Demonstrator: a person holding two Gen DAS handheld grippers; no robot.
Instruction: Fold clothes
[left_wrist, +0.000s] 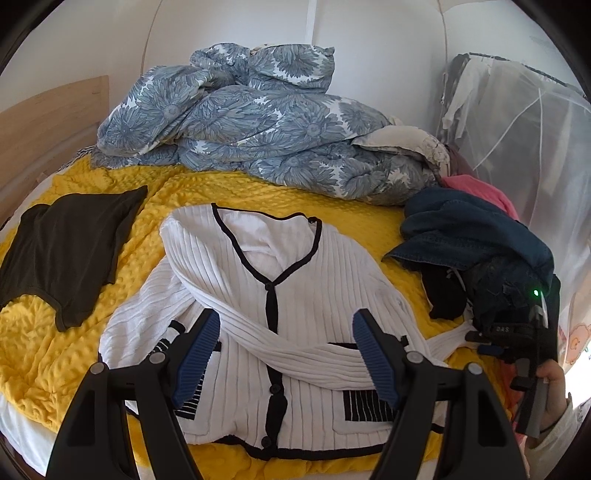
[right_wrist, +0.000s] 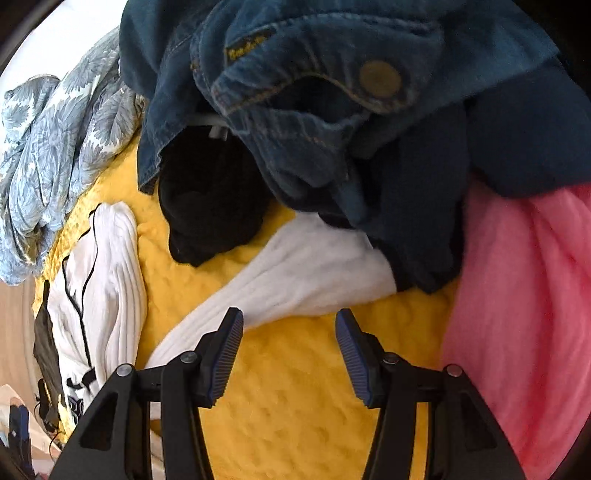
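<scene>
A white ribbed cardigan with black trim (left_wrist: 258, 295) lies face up on the yellow blanket (left_wrist: 55, 350). One sleeve (left_wrist: 295, 350) is folded across its front toward the right. My left gripper (left_wrist: 286, 350) is open and empty above the cardigan's lower front. My right gripper (right_wrist: 290, 354) is open and empty over the yellow blanket (right_wrist: 295, 406), next to the white sleeve end (right_wrist: 295, 266). In the left wrist view the right gripper (left_wrist: 524, 339) is at the right edge by the sleeve tip.
A dark olive garment (left_wrist: 66, 254) lies flat at the left. A pile of denim (left_wrist: 469, 232), black and pink clothes (right_wrist: 517, 314) sits at the right. A blue floral duvet (left_wrist: 258, 122) is heaped at the back. A wooden headboard (left_wrist: 48, 118) is far left.
</scene>
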